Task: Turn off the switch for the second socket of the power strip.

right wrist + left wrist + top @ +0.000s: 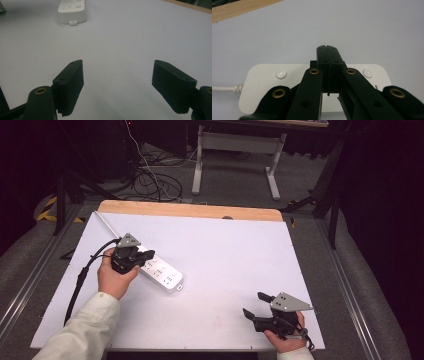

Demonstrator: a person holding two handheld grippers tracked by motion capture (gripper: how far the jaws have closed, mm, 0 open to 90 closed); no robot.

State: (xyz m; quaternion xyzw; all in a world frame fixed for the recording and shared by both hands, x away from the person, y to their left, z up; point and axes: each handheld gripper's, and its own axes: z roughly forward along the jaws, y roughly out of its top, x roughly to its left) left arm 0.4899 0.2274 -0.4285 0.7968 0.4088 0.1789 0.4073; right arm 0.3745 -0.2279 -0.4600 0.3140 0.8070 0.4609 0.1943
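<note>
I am holding a two-jaw gripper in each hand over a white table (225, 250), and a white power strip (162, 272) is lying flat on it, well toward the left side, angled so that its far end is pointing at the table's far-left corner. A white cord (224, 88) is trailing from that far end of the power strip. My left gripper (327, 50) is hovering directly above the power strip, near its corded end, with its jaws pressed together and nothing between them; whether the tips are touching the casing I cannot tell. In the left gripper view, two round white buttons (281, 73) are sitting on the power strip's top face, one either side of my closed jaws. My right gripper (117, 82) is resting well apart from the power strip, toward the table's near-right corner, with its jaws spread wide and holding nothing. I am judging the power strip to be a rigid, smooth plastic bar, fairly light, not fragile, and likely to slide on the table if pushed. The best hold looks to be across its narrow width, gripping the two long side walls near the middle, away from the buttons and the stiff cord, which may drag or twist it.
</note>
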